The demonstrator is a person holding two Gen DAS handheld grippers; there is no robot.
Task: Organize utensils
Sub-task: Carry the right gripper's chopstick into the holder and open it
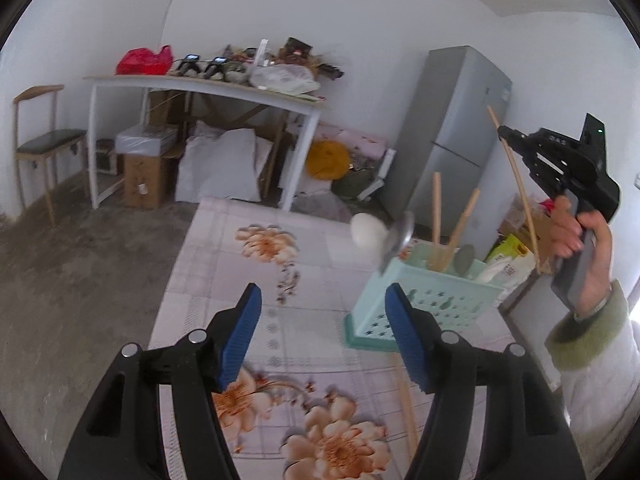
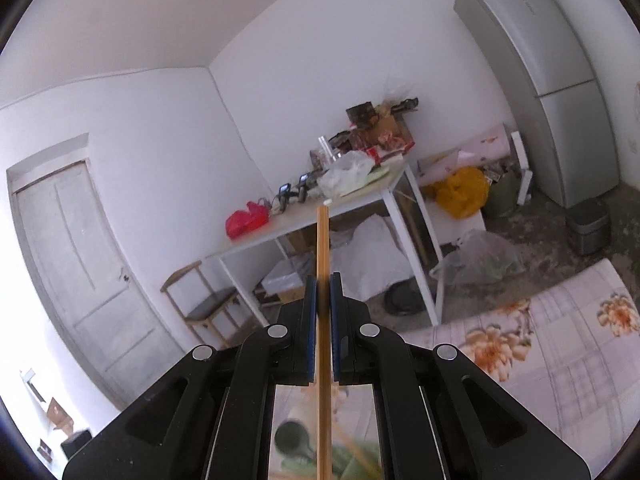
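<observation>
As seen from the left wrist: the left tongs (image 1: 322,334) are released, jaws spread wide, nothing between them, held low over the floral-cloth table (image 1: 224,248).
Holder: a pale green utensil caddy (image 1: 424,300) is set on the table just ahead and to the right of the left tongs; wooden handles, a metal spoon and a white spoon are seen projecting from it.
Loose piece: one further chopstick (image 1: 406,404) is laid on the cloth beside the right blue pad, part hidden behind it.
Right tongs (image 1: 505,133): held high to the right of the caddy, clenched on a pair of chopsticks (image 1: 520,196).
As seen from the right wrist: the right tongs (image 2: 323,312) are closed on the chopsticks (image 2: 323,264), whose long axis is run straight along the fingers.
Deciding relation: the caddy is judged to lie below the held chopsticks; the right hand is the nearer to delivering them, lower ends first.
</observation>
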